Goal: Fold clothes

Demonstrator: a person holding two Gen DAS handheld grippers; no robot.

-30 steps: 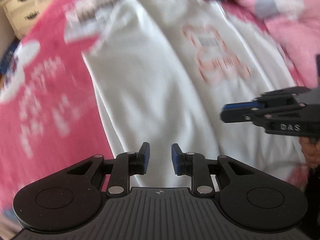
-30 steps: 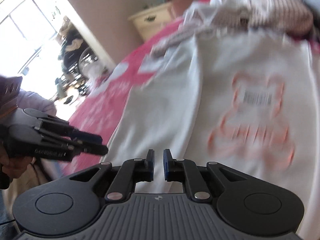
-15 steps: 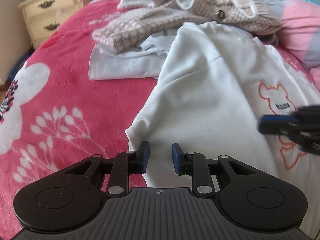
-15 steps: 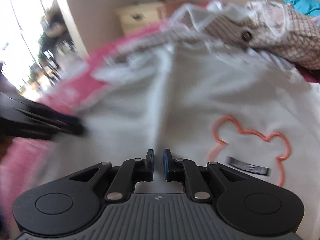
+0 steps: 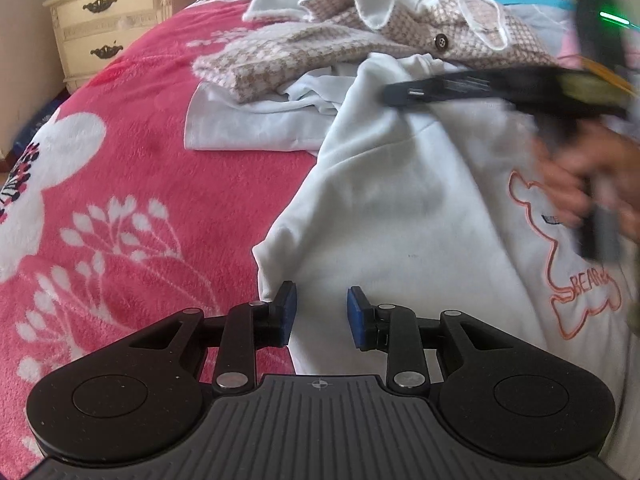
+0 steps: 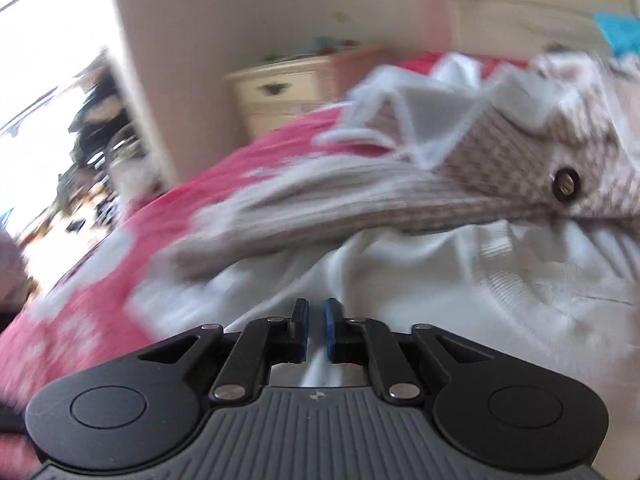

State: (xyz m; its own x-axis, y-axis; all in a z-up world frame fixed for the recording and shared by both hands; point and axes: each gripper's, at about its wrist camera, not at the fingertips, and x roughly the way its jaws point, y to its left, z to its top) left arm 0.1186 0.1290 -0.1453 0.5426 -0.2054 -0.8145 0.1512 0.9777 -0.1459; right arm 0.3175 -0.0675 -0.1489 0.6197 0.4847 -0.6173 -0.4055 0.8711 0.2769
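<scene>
That white sweatshirt (image 5: 400,216) is soft, thick fleece, so expect it to flop and bunch rather than hold a line. It's light, nothing fragile, and it'll likely drag a bit on the fuzzy pink blanket (image 5: 120,168) under it. I'd pinch it at a hem corner or the sleeve edge, not mid-panel.

It's spread flat on that blanket, with the checked jacket (image 5: 360,40) piled over its far end.

Your left gripper (image 5: 322,312) sits right at the sweatshirt's near left edge, where the fabric rounds into a corner. Its jaws are opening, pads apart, cloth seen between them but nothing pinched.

Your right gripper (image 6: 316,330) is up near the sweatshirt's far end, close to the jacket. Its jaws are basically shut, and as far as I can tell nothing's caught between them. That view's pretty blurry though.
</scene>
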